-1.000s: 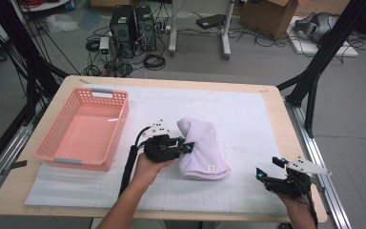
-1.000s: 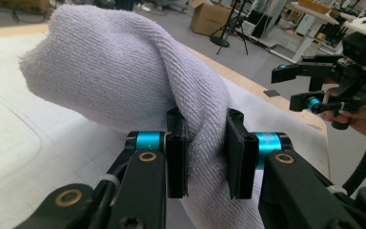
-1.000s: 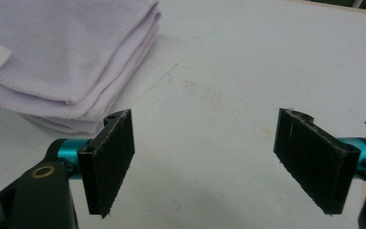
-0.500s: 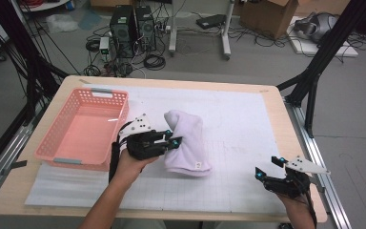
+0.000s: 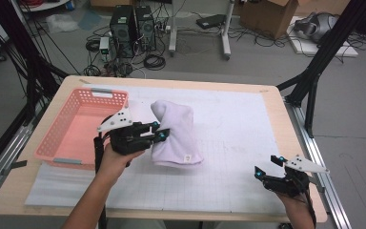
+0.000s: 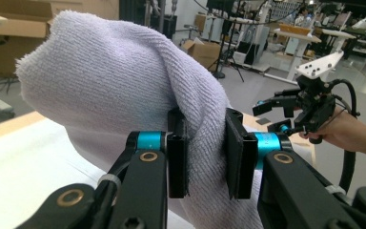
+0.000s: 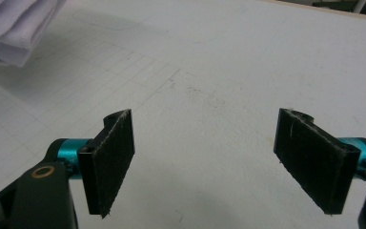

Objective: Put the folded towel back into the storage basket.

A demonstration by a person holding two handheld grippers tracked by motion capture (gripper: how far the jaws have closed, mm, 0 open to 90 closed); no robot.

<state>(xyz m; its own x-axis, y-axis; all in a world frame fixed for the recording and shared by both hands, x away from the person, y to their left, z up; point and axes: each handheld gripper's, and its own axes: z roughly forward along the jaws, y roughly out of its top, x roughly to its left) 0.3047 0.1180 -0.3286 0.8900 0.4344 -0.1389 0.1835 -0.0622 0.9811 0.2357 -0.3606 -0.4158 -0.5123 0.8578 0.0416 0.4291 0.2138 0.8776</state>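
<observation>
Towel (image 5: 174, 131) hangs bunched from our left gripper (image 5: 158, 135), whose jaws are clamped on a thick fold of it; in the left gripper view the pads (image 6: 177, 157) press into the cloth (image 6: 119, 90) from both sides. It is lifted above the white mat (image 5: 238, 143), just right of the pink basket (image 5: 59, 138), and we cannot tell whether its lower hem touches the mat.

From the gripper the towel lies to the right, away from the basket, so the basket sits on the far side of our left hand (image 5: 116, 160) from the load. The left hand is much the nearer one; our right gripper (image 5: 270, 168) rests well apart at the table's (image 5: 267, 95) near right corner, jaws wide apart with nothing between them, bare mat (image 7: 248, 71) beneath and a corner of towel (image 7: 14, 28) far off.

Its long axis runs roughly upright: a rounded hump at the top, leaning toward the far side of the table, and the hem with a small tag pointing down and toward us. We judge that any move to the basket must carry the towel leftward over the rim, high enough for the hem to pass it.
</observation>
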